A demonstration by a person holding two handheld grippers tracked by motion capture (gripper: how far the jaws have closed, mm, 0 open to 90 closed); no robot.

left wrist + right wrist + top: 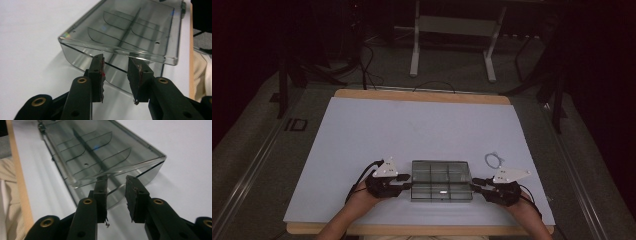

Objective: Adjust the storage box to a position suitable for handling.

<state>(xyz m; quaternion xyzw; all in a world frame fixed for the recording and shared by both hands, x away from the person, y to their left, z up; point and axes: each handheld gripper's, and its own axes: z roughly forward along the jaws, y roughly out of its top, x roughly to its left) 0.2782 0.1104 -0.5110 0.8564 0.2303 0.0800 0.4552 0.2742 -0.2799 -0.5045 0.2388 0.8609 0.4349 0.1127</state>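
Here, clear compartment box [441, 180], left claw [408, 185] and right claw [475, 187] parted at its ends

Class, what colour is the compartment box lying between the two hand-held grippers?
Clear, smoke-grey plastic box; best seen in the left gripper view.

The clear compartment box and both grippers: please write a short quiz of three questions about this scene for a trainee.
1. True or false: the clear box has its lid closed.
2. Where does the left gripper stand relative to the box? A) at one short end B) above the lid C) far away
3. What small item lies on the table beyond the right gripper?

Key: 1 true; 2 A; 3 a small white loop, perhaps a cable tie.
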